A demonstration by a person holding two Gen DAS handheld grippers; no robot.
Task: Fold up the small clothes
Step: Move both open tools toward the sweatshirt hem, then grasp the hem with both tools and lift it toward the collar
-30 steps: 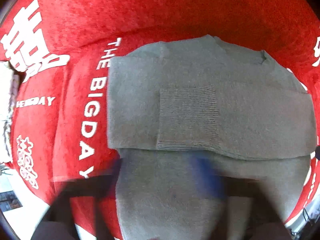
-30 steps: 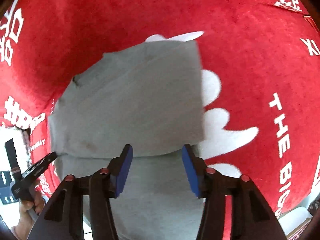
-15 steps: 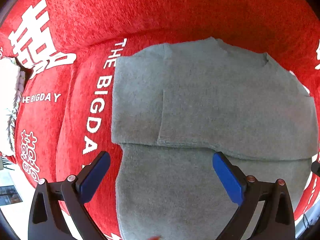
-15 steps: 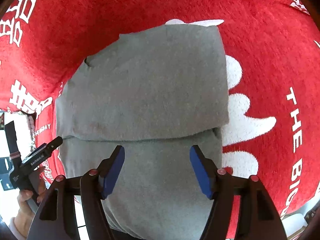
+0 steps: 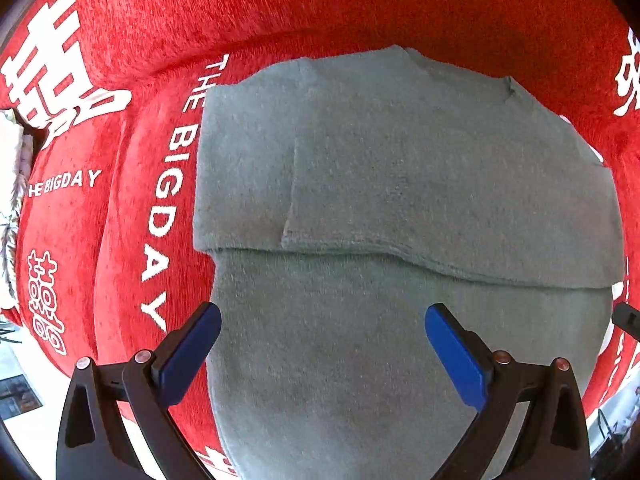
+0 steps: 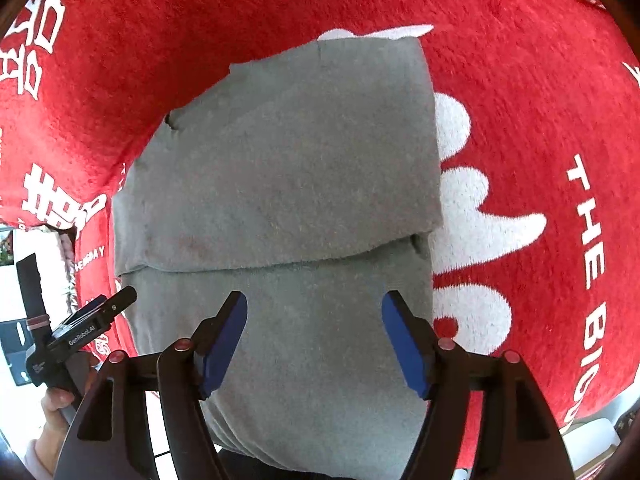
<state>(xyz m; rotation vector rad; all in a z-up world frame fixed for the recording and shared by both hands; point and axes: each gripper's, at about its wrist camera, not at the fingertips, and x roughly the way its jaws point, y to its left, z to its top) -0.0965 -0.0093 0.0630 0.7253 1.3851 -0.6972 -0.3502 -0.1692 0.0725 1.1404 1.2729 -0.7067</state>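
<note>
A grey knit garment (image 5: 400, 208) lies partly folded on a red cloth, its upper part doubled over with a ribbed cuff edge across the middle. My left gripper (image 5: 322, 344) hangs open above the lower, single layer, nothing between its blue pads. In the right wrist view the same grey garment (image 6: 288, 184) fills the centre. My right gripper (image 6: 314, 334) stands open over its near part, pads apart from the fabric and holding nothing. The left gripper (image 6: 86, 320) shows at the left edge there, held by a hand (image 6: 56, 404).
The red cloth (image 5: 360, 12) carries white lettering and symbols and covers a rounded seat with a raised back behind the garment. A pale floor (image 6: 8, 340) shows past the cloth's left edge. A light box or bin (image 6: 592, 440) sits at the lower right.
Both grippers opened wider; the left went from a blurred, narrower stance to wide open. Each camera drew a little closer to the garment, which stays as it lay.
</note>
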